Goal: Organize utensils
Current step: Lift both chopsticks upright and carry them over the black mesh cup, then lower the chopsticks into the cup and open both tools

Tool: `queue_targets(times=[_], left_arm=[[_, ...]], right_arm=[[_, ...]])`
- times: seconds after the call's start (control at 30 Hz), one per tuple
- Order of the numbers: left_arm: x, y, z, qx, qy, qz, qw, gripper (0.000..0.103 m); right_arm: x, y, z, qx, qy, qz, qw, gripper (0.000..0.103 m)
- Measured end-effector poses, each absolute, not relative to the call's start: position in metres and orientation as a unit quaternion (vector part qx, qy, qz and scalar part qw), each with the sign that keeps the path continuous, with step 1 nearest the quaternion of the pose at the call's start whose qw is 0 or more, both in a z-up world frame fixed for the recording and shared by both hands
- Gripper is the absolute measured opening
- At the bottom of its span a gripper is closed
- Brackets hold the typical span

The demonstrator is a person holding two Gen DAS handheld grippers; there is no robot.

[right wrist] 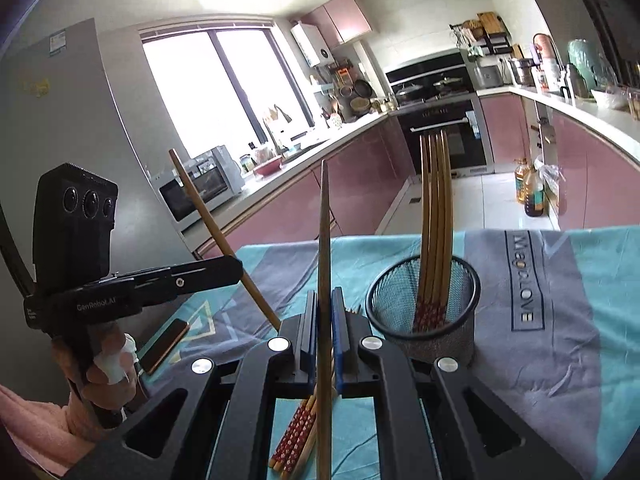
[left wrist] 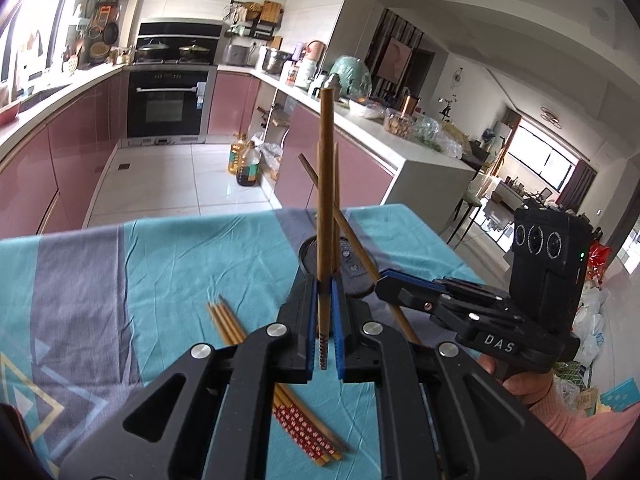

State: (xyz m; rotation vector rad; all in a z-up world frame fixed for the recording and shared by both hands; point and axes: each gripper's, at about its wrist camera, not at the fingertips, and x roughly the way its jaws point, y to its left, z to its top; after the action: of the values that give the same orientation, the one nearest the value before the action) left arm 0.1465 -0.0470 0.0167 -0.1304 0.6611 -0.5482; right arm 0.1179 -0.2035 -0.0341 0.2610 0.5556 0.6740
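Note:
My left gripper (left wrist: 325, 284) is shut on one wooden chopstick (left wrist: 325, 200), which stands nearly upright over the black mesh holder (left wrist: 354, 270). My right gripper (right wrist: 325, 296) is shut on another chopstick (right wrist: 324, 240), which also points up, just left of the mesh holder (right wrist: 424, 320). That holder has several chopsticks (right wrist: 436, 220) standing in it. Several loose chopsticks (left wrist: 304, 428) with red patterned ends lie on the teal and grey tablecloth (left wrist: 180, 264), below both grippers. Each wrist view shows the other gripper: the right gripper (left wrist: 382, 280) and the left gripper (right wrist: 240, 268), each with its slanted stick.
A phone (right wrist: 164, 344) lies on the cloth at the left in the right wrist view. The table's far edge (left wrist: 200, 218) drops to a tiled kitchen floor with oil bottles (left wrist: 244, 164). Pink cabinets and crowded counters ring the room. A hand in a pink sleeve (left wrist: 580, 420) holds each gripper.

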Motion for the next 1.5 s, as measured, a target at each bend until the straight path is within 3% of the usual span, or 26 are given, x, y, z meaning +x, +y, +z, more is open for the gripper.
queue_targets(times=[0.4,0.93,1.5], left_arm=[[0.156,-0.056,0.028,-0.058,0.317,-0.269,0.908,0.008],[0.171,-0.076,0.085,-0.024,0.267,-0.264,0.926,0.008],[0.203,-0.115,0.030,0.038,0.352,-0.272,0.895,0.008]], right_arm=[[0.118,-0.212,-0.025,0.124,0.251,0.320,0.905,0.006],[0.133,-0.231,0.024,0.088,0.201,0.275,0.936,0.006],[0.169,-0.222,-0.010,0.057,0.265,0.243,0.931,0.006]])
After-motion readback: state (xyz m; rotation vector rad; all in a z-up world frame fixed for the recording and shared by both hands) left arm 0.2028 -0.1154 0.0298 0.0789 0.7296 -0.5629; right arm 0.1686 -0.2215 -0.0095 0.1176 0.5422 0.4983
